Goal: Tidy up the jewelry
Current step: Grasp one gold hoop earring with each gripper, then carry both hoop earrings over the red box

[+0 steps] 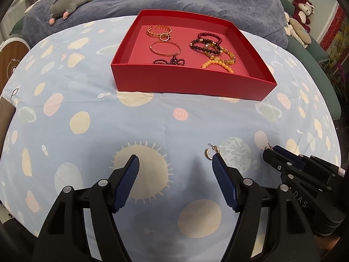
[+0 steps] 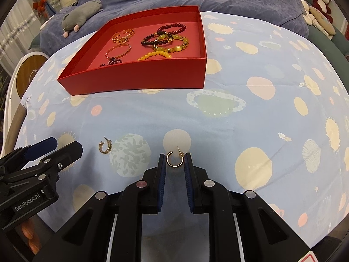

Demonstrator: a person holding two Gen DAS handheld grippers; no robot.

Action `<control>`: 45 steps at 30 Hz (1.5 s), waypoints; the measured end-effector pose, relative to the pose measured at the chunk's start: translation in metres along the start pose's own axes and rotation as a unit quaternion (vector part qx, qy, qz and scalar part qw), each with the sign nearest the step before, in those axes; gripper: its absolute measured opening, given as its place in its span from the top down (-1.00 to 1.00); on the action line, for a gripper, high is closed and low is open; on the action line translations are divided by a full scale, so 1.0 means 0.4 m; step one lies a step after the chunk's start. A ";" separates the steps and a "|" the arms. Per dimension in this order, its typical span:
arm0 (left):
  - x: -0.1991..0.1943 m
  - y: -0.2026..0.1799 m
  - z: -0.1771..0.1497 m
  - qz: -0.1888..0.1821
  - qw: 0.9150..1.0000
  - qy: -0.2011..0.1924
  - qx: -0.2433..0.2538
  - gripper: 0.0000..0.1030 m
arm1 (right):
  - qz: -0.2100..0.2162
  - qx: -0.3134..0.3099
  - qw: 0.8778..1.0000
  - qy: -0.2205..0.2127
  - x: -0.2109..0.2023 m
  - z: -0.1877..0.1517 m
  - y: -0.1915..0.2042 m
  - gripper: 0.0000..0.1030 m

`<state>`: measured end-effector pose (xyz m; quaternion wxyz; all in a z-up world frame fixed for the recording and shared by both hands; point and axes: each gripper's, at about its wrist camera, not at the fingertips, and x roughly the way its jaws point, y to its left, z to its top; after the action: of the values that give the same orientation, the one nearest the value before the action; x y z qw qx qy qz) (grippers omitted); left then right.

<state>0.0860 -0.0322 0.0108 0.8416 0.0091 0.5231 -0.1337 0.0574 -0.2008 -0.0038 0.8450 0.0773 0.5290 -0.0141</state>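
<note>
Right claw nipped shut on hoop earring, light, stiff, slippery; grip hoop sides, avoid post; left claw wide, empty.

Left tool angled steeply downward, blue-padded fingers spread wide, nothing between them, tips low over the surface. Right tool pitched down at much the same slant, just to the right of the left one, black linkage arms drawn in, pads narrowed to a small gap and pinching a small gold hoop earring at the tips. Both tools side by side, near each other yet apart, black frames filling the lower edge of each wrist view.
</note>
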 end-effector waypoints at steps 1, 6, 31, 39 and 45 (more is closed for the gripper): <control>0.001 -0.003 -0.002 -0.002 1.000 0.001 0.000 -0.28 | 0.001 0.002 1.000 0.000 -0.004 -0.003 -0.003 0.69; 0.010 -0.025 -0.003 -0.012 1.000 0.004 0.001 -0.28 | 0.002 0.012 1.000 -0.002 -0.019 -0.015 -0.023 0.69; 0.061 -0.086 0.000 0.015 0.998 0.000 0.056 0.68 | 0.010 0.019 1.000 -0.001 -0.016 -0.015 -0.030 0.69; 0.022 -0.062 -0.019 0.012 0.999 0.008 0.041 0.68 | 0.022 0.006 1.000 -0.008 -0.039 -0.012 0.011 0.69; -0.036 -0.039 -0.021 -0.002 1.000 0.002 0.020 0.68 | 0.035 -0.010 0.999 -0.022 -0.077 -0.003 0.052 0.69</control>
<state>0.0692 -0.0428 0.0216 0.8402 0.0253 0.5216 -0.1462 0.0450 -0.1816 0.0256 0.8571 0.0869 0.5074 0.0185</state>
